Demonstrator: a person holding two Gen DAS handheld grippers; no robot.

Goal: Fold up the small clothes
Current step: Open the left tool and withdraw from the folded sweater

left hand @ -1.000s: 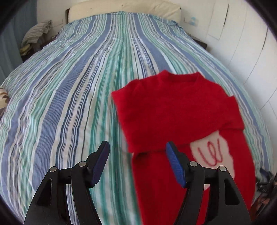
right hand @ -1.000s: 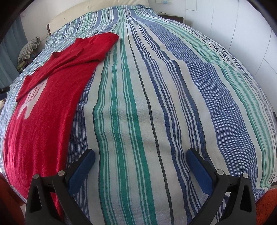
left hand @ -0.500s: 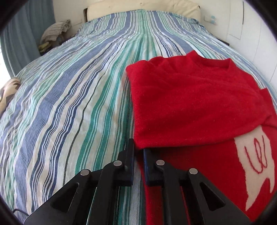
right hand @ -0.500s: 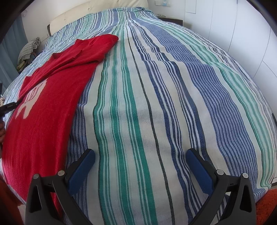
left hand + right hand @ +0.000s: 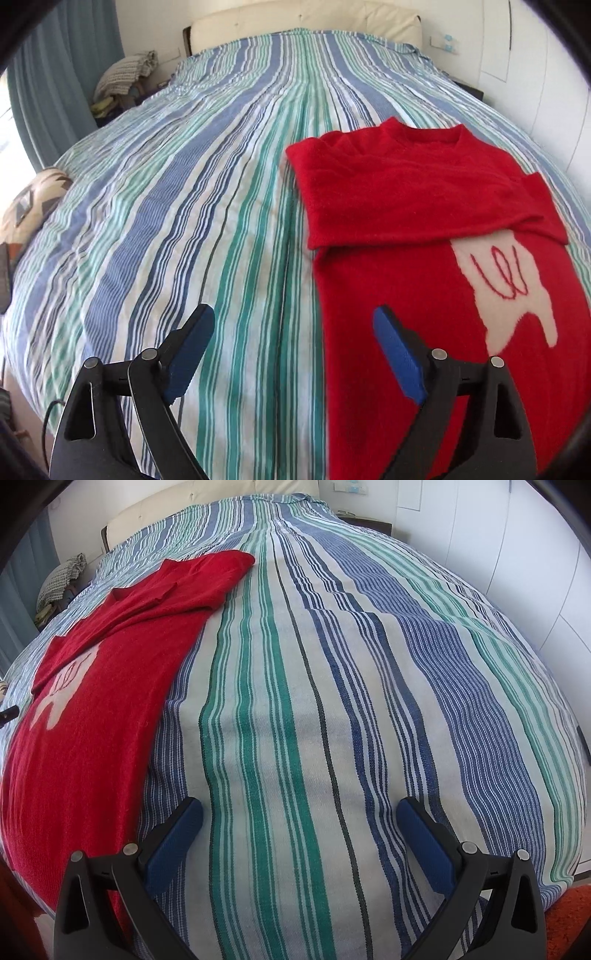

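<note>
Now the red sweater (image 5: 424, 206) lies lengthwise up the striped bed (image 5: 184, 184), its near edge between the left gripper (image 5: 295, 336)'s just-reopened, empty jaws, which were pinched shut half a second ago, while the right gripper (image 5: 299, 827), agape and empty, has it at ten o'clock.

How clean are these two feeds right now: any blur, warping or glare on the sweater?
Left wrist view: strong fisheye bulge, dark corners, red sweater slightly soft near the bottom edge, daylight bright at the left edge. Right wrist view: same bulge, bedspread stripes sharp, even light, no glare.
</note>
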